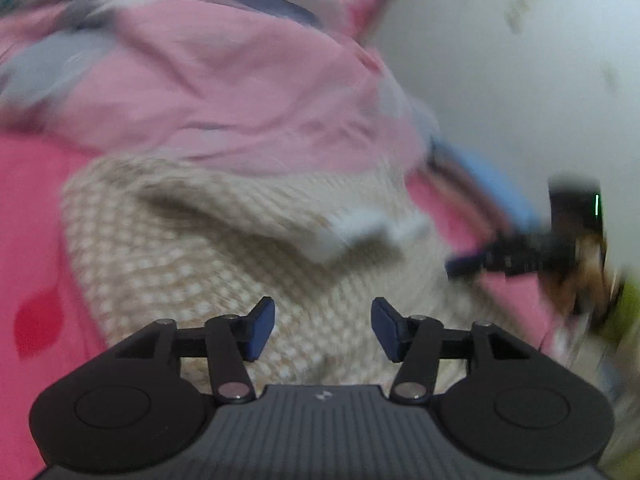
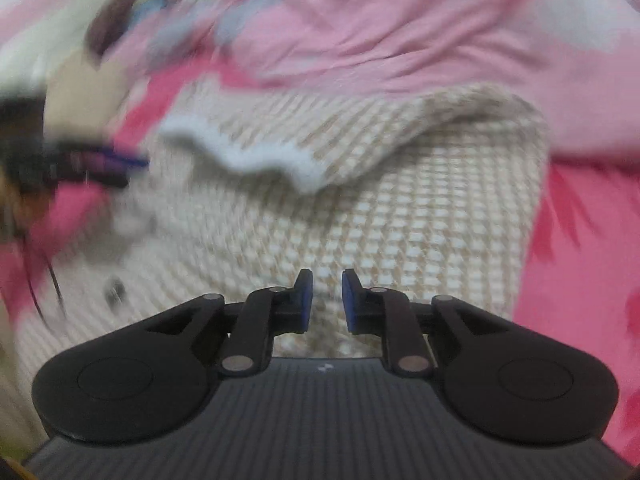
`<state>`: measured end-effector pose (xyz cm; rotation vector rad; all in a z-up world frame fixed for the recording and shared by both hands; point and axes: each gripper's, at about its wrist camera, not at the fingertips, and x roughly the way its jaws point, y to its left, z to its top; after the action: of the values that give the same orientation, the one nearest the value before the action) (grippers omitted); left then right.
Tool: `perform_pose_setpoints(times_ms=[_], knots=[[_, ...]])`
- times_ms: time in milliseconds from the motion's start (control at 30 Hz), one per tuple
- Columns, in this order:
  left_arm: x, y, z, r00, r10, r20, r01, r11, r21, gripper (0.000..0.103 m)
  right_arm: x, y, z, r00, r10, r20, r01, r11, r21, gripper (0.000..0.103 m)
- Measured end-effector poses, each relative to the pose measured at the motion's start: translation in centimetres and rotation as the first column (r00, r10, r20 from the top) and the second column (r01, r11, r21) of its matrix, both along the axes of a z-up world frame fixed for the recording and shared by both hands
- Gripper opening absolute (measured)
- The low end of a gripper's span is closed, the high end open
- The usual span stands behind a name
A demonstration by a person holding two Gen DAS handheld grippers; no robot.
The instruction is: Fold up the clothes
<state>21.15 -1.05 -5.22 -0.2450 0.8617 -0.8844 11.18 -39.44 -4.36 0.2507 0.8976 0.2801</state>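
While both pictures are smeared, a beige and white waffle-knit garment (image 1: 224,240) is seen from the left wrist, lying on a bright pink sheet (image 1: 28,240) below a crumpled pale pink cloth (image 1: 224,92). Nothing is held between the widely parted jaws of the left gripper (image 1: 323,330).

From the right wrist, the right gripper (image 2: 324,300) is seen narrowly parted and empty above the knit garment (image 2: 400,216), and the left gripper (image 2: 92,164) is blurred at the picture's left edge.

Left wrist view: seen from behind own two fingers, angled down, close over beige waffle-knit garment (image 1: 208,240). Right wrist view: likewise angled down, close over same knit (image 2: 420,208). Shared by both: knit, pale pink crumpled cloth (image 1: 224,92) beyond. Both views blurred.
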Motion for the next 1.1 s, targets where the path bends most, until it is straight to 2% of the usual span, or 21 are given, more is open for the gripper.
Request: perform_pose_setpoints(times_ms=[67,133,200,300,400,433,467,500,567,600,700,767,867,933,1000,1033,1067,1100], knots=[[1.7,1.8,-0.2,0.989,0.117,-0.091,-0.127,0.986,-0.105,0.067,0.5,-1.7,0.6,0.992,-0.128,0.015,0.124,0.981,0.152,0.040],[3.9,2.3,-0.9,0.962,0.201,-0.182,-0.232,0.959,-0.164,0.071,1.5,-3.4,0.5,0.971,-0.239,-0.004,0.228,0.920,0.320,0.045],[6.0,2.2,-1.7,0.934,0.250,-0.256,-0.303,0.933,-0.193,0.075,3.1,-4.3,-0.3,0.950,-0.311,-0.028,0.293,0.856,0.426,0.049],[8.7,0.6,-3.4,0.906,0.298,-0.302,-0.350,0.927,-0.135,0.076,6.0,-4.1,-2.2,0.918,-0.390,-0.068,0.375,0.802,0.465,0.050],[10.5,-0.7,-4.6,0.889,0.348,-0.297,-0.393,0.913,-0.106,0.074,8.6,-4.2,-5.1,0.890,-0.438,-0.125,0.441,0.758,0.481,0.050],[11.0,-1.0,-5.0,0.883,0.362,-0.298,-0.408,0.907,-0.105,0.071,9.3,-4.1,-5.8,0.887,-0.442,-0.130,0.446,0.751,0.488,0.047],[11.6,-1.1,-5.3,0.875,0.374,-0.308,-0.424,0.899,-0.112,0.068,9.8,-3.9,-6.4,0.888,-0.441,-0.126,0.443,0.750,0.491,0.039],[12.0,-1.2,-5.6,0.868,0.385,-0.315,-0.437,0.892,-0.116,0.064,10.2,-3.7,-6.8,0.890,-0.442,-0.116,0.438,0.754,0.490,0.036],[12.5,-1.6,-6.0,0.862,0.402,-0.308,-0.452,0.885,-0.112,0.039,10.8,-3.5,-6.9,0.897,-0.437,-0.069,0.412,0.770,0.487,0.024],[12.5,-1.7,-6.0,0.870,0.406,-0.281,-0.450,0.886,-0.111,0.034,11.0,-3.5,-6.9,0.902,-0.431,-0.040,0.394,0.778,0.490,0.023],[12.5,-1.8,-5.9,0.889,0.409,-0.207,-0.438,0.890,-0.123,0.028,12.1,-3.6,-6.7,0.915,-0.402,0.047,0.332,0.812,0.480,0.020],[12.8,-1.4,-6.6,0.896,0.402,-0.186,-0.431,0.890,-0.152,0.027,12.7,-3.6,-7.2,0.918,-0.387,0.084,0.311,0.837,0.450,0.020],[13.2,-0.9,-7.7,0.889,0.396,-0.228,-0.438,0.881,-0.178,0.029,13.3,-4.1,-8.9,0.912,-0.404,0.073,0.326,0.821,0.469,0.021],[13.3,-0.6,-7.2,0.880,0.392,-0.268,-0.444,0.879,-0.175,0.032,12.9,-4.5,-9.0,0.903,-0.426,0.047,0.341,0.781,0.524,0.023],[12.8,0.1,-6.1,0.877,0.397,-0.270,-0.451,0.875,-0.176,0.045,11.7,-4.9,-8.4,0.895,-0.446,0.022,0.359,0.748,0.558,0.025],[12.3,0.4,-5.5,0.880,0.398,-0.260,-0.449,0.875,-0.181,0.058,11.0,-5.1,-7.8,0.893,-0.449,0.015,0.362,0.739,0.568,0.026],[11.8,0.7,-5.0,0.885,0.393,-0.249,-0.443,0.876,-0.192,0.065,10.3,-5.3,-7.4,0.895,-0.445,0.009,0.360,0.735,0.574,0.029],[11.3,1.0,-4.6,0.889,0.384,-0.248,-0.436,0.877,-0.201,0.067,9.6,-5.5,-6.9,0.897,-0.441,0.002,0.358,0.731,0.581,0.030]])
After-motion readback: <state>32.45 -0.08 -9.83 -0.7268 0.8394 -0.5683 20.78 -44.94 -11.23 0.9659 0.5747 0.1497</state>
